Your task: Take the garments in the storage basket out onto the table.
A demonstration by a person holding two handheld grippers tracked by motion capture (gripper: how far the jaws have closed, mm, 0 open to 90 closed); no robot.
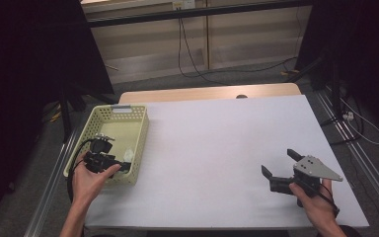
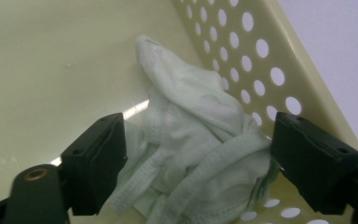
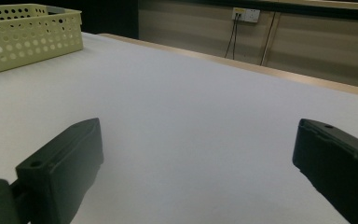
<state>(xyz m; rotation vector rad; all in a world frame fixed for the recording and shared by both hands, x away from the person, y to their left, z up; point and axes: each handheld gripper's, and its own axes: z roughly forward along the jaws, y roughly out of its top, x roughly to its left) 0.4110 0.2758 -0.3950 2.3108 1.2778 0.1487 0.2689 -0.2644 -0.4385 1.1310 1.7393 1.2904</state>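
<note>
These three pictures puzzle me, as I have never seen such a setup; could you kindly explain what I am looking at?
A person sits at a table covered in white and holds a hand tool with two black jaws in each hand. The high view looks down from above. The other two come from small cameras riding on the tools, looking along their jaws.

The left gripper reaches down into a pale yellow perforated basket at the table's left edge. Its jaws stand on either side of a crumpled pale green cloth lying against the basket wall; they do not yet pinch it.

The right gripper waits open over the bare cover, holding nothing.
</note>
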